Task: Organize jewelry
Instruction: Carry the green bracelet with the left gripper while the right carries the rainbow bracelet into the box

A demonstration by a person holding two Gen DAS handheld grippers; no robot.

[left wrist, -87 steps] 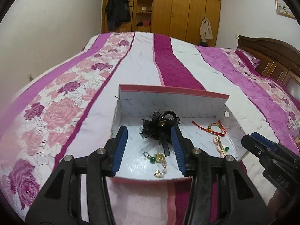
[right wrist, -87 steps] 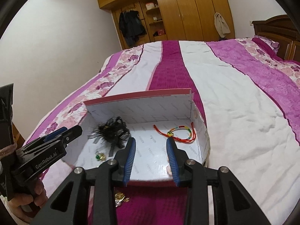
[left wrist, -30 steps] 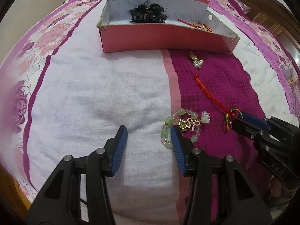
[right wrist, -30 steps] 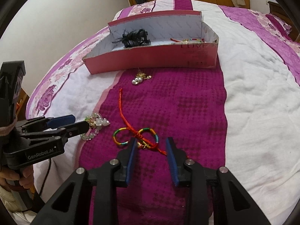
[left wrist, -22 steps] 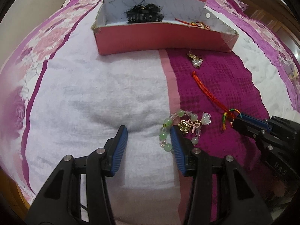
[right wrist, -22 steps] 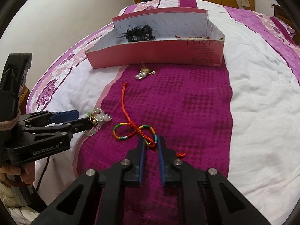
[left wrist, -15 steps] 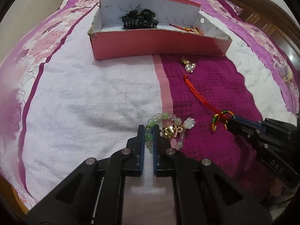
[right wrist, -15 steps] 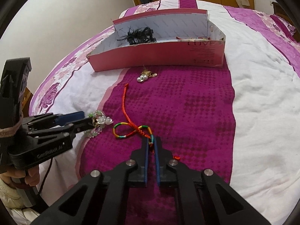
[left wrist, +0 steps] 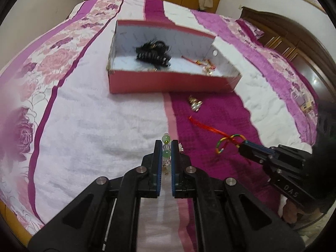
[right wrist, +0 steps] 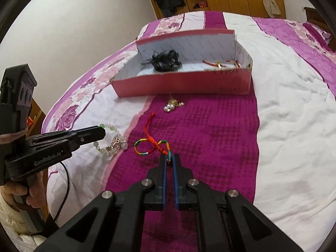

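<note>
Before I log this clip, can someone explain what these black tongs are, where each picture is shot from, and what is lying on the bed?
No robot here: a person holds a black two-finger tool in each hand, with a fisheye camera looking along its jaws. One picture is from the left gripper, the other from the right gripper.

The left one is shut on a bracelet of green and clear beads. The right one is shut on a red and rainbow cord bracelet.

On the magenta and white bedspread stands an open red cardboard box holding a black feathered hair clip and another red cord bracelet. A small gold and pearl piece lies before the box.
</note>
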